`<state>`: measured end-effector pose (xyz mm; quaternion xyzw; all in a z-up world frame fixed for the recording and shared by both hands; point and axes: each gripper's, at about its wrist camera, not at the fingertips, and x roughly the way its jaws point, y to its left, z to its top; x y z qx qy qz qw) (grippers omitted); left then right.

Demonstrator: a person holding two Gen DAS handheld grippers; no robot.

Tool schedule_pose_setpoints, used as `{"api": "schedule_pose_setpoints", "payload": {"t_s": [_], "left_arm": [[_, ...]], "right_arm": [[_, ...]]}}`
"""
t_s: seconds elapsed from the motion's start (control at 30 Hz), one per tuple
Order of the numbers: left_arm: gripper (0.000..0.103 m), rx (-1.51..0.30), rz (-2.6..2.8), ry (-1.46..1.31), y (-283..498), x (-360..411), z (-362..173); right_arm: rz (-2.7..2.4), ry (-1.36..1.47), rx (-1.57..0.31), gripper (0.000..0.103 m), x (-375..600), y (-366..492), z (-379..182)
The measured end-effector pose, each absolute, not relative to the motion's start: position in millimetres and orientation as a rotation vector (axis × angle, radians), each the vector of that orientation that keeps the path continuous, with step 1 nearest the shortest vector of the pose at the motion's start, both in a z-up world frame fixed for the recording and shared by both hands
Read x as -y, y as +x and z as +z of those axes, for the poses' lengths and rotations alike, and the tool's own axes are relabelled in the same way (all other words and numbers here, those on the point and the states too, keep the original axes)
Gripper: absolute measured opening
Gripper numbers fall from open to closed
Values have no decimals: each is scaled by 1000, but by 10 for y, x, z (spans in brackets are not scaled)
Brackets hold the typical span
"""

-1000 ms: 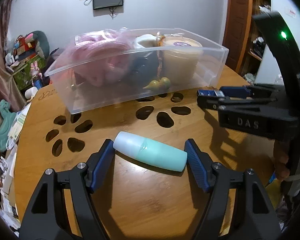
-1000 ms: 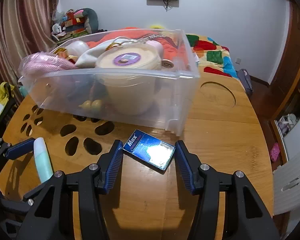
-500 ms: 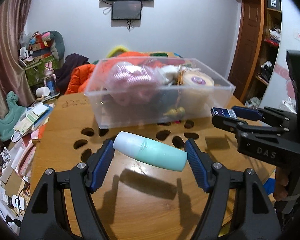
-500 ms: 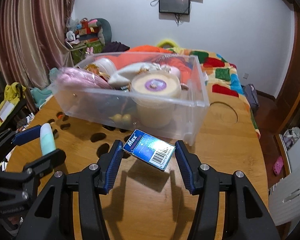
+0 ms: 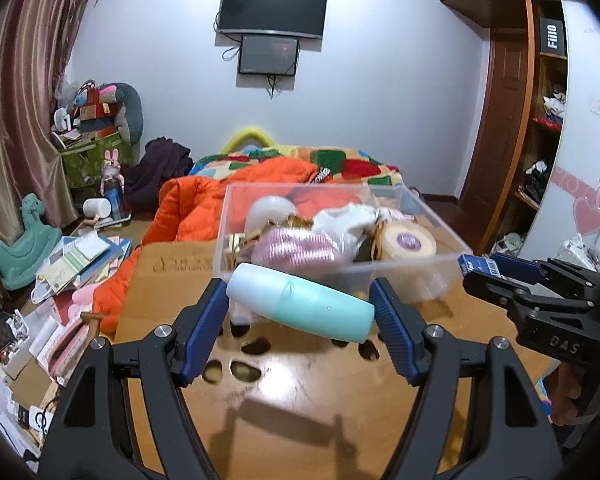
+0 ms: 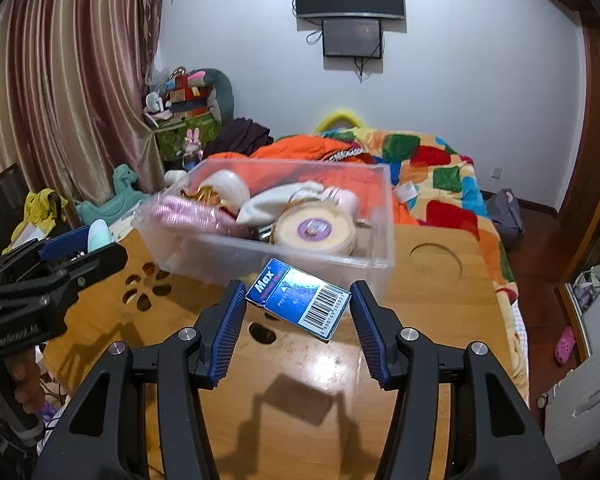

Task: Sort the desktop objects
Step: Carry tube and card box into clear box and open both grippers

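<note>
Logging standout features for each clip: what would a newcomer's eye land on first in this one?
Probably the two held items, both lifted above the wooden table: the left claw clamps a mint-and-white bottle lying crosswise, and the right claw grips a blue Max box with its barcode facing the camera. Just beyond them sits a clear plastic bin crammed with a cream tub, pink plastic and white cloth.

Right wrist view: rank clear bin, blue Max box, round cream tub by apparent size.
1. clear bin
2. blue Max box, inflated by sitting close to the lens in the right claw
3. round cream tub, partly hidden, farther away
</note>
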<state>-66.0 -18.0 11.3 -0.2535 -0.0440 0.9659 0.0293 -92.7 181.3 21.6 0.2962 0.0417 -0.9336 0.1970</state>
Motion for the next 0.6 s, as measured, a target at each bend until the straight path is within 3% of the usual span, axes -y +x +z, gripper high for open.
{"api": "schedule_pose_setpoints", "payload": {"t_s": [0.6], "left_arm": [[72,163,2890,-751,-1368,152,435]], "right_arm": [[-2581,789,-94,50,-1763,-1449,525]]}}
